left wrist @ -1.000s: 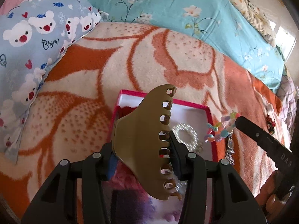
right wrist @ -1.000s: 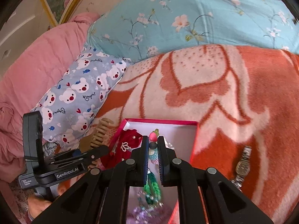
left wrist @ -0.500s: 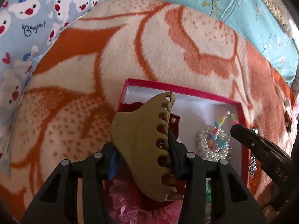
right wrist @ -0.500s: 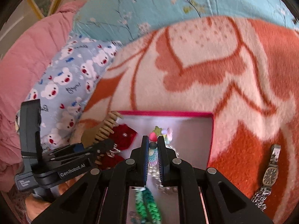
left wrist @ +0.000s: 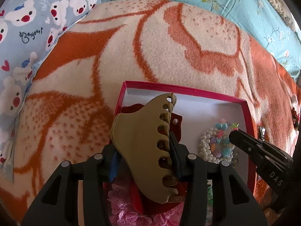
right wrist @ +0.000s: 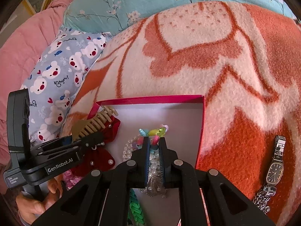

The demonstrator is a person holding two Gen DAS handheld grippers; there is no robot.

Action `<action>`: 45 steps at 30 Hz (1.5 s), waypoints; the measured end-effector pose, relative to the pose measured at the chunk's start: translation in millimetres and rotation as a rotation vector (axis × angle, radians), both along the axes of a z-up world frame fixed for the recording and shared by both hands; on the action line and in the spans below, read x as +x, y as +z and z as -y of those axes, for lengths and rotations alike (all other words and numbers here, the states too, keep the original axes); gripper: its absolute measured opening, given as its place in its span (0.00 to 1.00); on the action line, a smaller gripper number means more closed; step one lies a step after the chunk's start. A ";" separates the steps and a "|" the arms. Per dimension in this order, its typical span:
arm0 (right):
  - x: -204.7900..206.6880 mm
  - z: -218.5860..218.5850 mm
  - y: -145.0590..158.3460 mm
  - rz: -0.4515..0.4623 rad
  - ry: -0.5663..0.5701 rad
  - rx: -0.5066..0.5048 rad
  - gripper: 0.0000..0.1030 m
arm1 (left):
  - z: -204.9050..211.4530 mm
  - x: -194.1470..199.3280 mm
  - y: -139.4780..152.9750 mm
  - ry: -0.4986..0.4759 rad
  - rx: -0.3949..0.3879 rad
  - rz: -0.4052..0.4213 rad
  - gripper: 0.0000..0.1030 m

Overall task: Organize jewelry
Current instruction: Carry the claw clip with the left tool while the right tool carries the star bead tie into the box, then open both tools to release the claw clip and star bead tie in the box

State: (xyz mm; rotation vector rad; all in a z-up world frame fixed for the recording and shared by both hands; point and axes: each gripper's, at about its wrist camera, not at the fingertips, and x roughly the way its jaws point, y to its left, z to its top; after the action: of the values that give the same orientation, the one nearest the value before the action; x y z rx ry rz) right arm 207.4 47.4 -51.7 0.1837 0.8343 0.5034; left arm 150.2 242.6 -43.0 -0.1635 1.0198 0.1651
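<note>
A red box (left wrist: 188, 91) with a white inside lies on the blanket; it also shows in the right wrist view (right wrist: 150, 98). My left gripper (left wrist: 144, 150) is shut on an olive hair claw (left wrist: 143, 137) and holds it over the box's left part, above a red bow (right wrist: 111, 130). My right gripper (right wrist: 154, 143) has its jaws a little apart around a colourful bead bracelet (right wrist: 154, 131), low over a pearl bracelet (left wrist: 205, 146) in the box. The claw (right wrist: 94, 126) shows in the right wrist view too.
A wristwatch (right wrist: 274, 169) lies on the orange and cream blanket (right wrist: 207, 56) right of the box. A green braided band (right wrist: 135, 207) and pink lace (left wrist: 131, 212) lie at the box's near end. A bear-print pillow (left wrist: 28, 28) is at the left.
Both grippers have moved forward and down into the box. The bead bracelet now rests on the pearls, and the right jaws have parted slightly. The claw hangs lower over the red bow.
</note>
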 end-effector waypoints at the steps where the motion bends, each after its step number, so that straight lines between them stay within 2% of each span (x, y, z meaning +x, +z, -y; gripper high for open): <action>1: 0.3 0.2 -1.0 -0.004 -0.003 -0.002 0.13 | -0.2 0.4 -0.1 -0.001 0.001 0.000 0.43; 5: 0.2 2.5 -2.1 -0.008 -0.007 0.010 0.13 | 0.6 0.8 -0.4 -0.005 0.008 -0.005 0.44; 9: 0.0 2.8 -1.4 -0.012 -0.007 0.014 0.16 | 2.6 1.2 -0.4 -0.014 0.010 -0.009 0.55; 13: -2.1 4.7 1.7 -0.009 -0.006 0.033 0.31 | 4.2 0.8 -0.5 -0.015 0.021 -0.012 0.60; 18: -7.4 9.0 9.6 0.005 -0.015 0.047 0.35 | 2.6 0.6 0.3 -0.013 0.003 -0.020 0.61; 22: -12.8 14.2 17.4 0.021 -0.015 0.063 0.47 | 3.5 -1.9 5.3 -0.013 -0.008 -0.012 0.68; 26: -18.6 22.5 24.2 0.033 -0.030 0.078 0.48 | 5.5 -4.5 12.0 -0.013 -0.002 0.000 0.72; 28: -23.1 28.2 28.1 0.038 -0.038 0.094 0.52 | 4.7 -7.0 16.7 -0.004 0.002 0.008 0.78; 31: -30.9 36.5 34.4 0.048 -0.047 0.115 0.63 | 0.3 -16.2 25.8 0.011 -0.012 0.031 0.79; 38: -50.5 45.8 41.7 0.047 -0.046 0.126 0.67 | -4.6 -44.6 34.4 0.043 -0.032 0.041 0.80; 40: -54.7 45.6 41.3 0.030 -0.041 0.120 0.73 | -3.3 -51.5 35.8 0.042 -0.041 0.041 0.80; 45: -67.9 44.7 43.4 0.036 -0.025 0.107 0.73 | -2.3 -67.2 37.8 0.047 -0.087 0.045 0.81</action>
State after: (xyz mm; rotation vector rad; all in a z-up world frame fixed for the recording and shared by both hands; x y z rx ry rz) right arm 139.5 2.7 -8.3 0.2824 0.7693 0.5269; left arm 83.1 244.9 -5.1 -0.2695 0.9788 0.1593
